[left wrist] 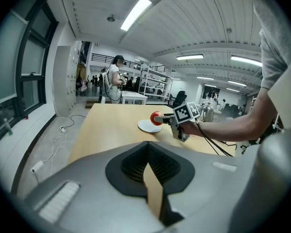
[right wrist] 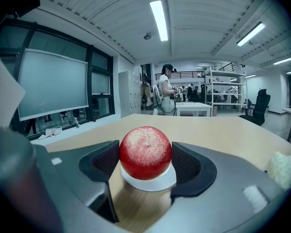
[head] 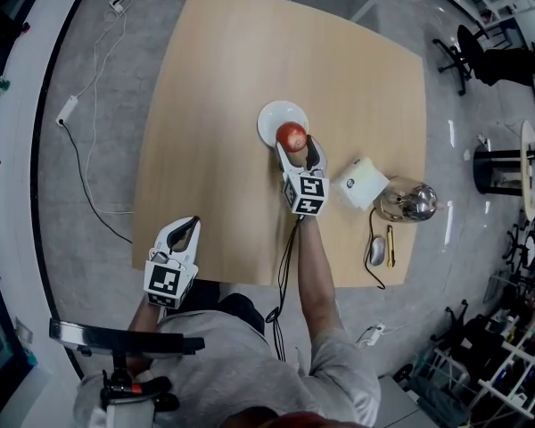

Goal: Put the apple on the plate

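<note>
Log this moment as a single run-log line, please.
step: placing | right claw: shut on apple, over plate | apple-plate contact: unclear | left claw: shut, empty, over table near edge

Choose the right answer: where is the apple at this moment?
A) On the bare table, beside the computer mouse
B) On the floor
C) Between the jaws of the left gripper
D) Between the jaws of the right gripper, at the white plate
D: in the right gripper view, the right gripper presses both pads against the apple, with the plate showing just under it.
</note>
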Motion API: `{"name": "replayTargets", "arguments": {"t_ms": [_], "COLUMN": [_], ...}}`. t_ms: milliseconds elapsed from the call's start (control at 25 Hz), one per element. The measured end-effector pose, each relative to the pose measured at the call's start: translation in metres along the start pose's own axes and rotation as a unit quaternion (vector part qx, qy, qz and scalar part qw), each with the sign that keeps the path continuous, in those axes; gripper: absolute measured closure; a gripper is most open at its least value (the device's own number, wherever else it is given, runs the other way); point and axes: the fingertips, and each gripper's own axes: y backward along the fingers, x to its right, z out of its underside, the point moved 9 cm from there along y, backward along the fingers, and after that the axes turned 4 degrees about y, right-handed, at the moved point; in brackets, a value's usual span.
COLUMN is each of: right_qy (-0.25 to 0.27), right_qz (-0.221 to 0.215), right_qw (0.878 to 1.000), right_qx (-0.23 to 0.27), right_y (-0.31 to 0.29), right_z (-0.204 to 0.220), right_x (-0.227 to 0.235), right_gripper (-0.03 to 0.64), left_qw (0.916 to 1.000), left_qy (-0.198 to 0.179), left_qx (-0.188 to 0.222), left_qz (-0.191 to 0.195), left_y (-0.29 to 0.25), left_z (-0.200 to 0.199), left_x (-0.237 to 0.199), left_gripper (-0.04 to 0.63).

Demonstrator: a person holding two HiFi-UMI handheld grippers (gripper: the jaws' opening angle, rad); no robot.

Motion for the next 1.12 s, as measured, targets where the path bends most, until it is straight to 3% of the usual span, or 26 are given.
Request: {"name": "replayTargets", "arguments": {"t_ms": [800,1120], "right_qy": [0.010,0.005], "right_qz": [-0.003,-0.001], "right_qw": [0.999,0.999], "right_qx": [-0.046,-0.041], "right_y": [-0.029,-0.036], "right_z": [0.005,0.003], "right_x": [0.008,0.009], "right_gripper": [0.273,0.272], "left_qw": [0.9998,0.9997], "left_qy": [0.004,0.004], "left_qx": [-0.013,-0.014], "left_qz": [-0.012,-0.021], "left_y": [0.000,-0.002], "left_z": [0.001,0.000], "left_x": [-0.002,-0.006], "left_gripper": [0.575,0.575]}}
